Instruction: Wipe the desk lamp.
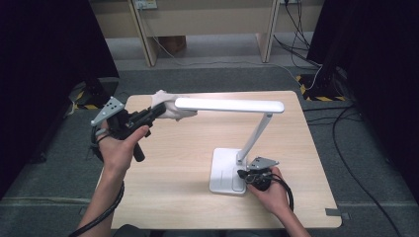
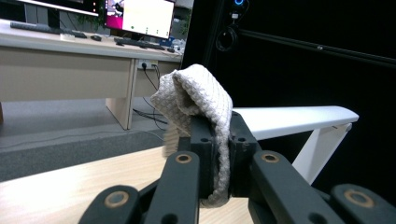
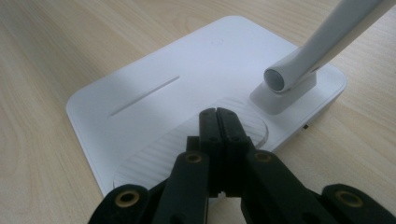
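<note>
A white desk lamp stands on the wooden table, its flat base (image 1: 225, 170) at the near right and its long head (image 1: 230, 104) reaching left. My left gripper (image 1: 155, 111) is shut on a white woven cloth (image 1: 170, 106) at the left tip of the lamp head. In the left gripper view the cloth (image 2: 201, 100) folds over the closed jaws, with the lamp head (image 2: 299, 119) just behind. My right gripper (image 1: 244, 174) is shut with nothing in it, its tips resting on the lamp base (image 3: 154, 100) next to the arm's hinge (image 3: 280, 77).
The table (image 1: 183, 163) has bare wood to the left of the lamp base and in front of it. Black curtains flank both sides, cables (image 1: 356, 163) trail on the floor at right, and a desk with legs (image 1: 148, 39) stands beyond the table.
</note>
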Demonstrator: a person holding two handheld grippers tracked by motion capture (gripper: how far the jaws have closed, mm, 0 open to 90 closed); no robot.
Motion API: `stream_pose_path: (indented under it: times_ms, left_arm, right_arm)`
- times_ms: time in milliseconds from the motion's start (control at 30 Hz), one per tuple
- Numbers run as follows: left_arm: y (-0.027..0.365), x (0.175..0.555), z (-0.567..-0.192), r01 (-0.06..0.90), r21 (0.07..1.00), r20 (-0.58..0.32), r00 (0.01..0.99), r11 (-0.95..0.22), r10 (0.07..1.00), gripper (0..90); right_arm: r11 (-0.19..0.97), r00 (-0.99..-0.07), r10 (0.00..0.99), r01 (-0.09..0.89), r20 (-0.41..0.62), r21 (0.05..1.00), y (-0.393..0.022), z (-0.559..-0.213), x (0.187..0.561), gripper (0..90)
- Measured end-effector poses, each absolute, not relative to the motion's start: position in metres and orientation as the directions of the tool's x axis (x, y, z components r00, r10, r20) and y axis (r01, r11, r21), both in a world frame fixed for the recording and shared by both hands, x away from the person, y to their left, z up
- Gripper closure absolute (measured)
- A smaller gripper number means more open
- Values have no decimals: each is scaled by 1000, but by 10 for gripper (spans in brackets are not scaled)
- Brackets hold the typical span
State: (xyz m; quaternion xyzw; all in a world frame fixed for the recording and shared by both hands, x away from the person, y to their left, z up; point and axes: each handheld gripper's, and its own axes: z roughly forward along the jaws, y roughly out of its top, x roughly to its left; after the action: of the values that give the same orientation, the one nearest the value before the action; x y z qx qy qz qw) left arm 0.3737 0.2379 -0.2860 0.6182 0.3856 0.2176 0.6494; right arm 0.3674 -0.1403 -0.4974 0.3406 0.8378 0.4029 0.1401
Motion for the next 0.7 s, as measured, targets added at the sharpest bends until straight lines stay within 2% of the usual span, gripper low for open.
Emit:
stream_pose_path:
  times_ms: [700]
  left_arm:
    - [216, 380, -255, 158, 985, -159, 690, 67, 706, 837]
  right_arm:
    - [444, -730, 683, 452, 35, 774, -139, -498, 368, 900]
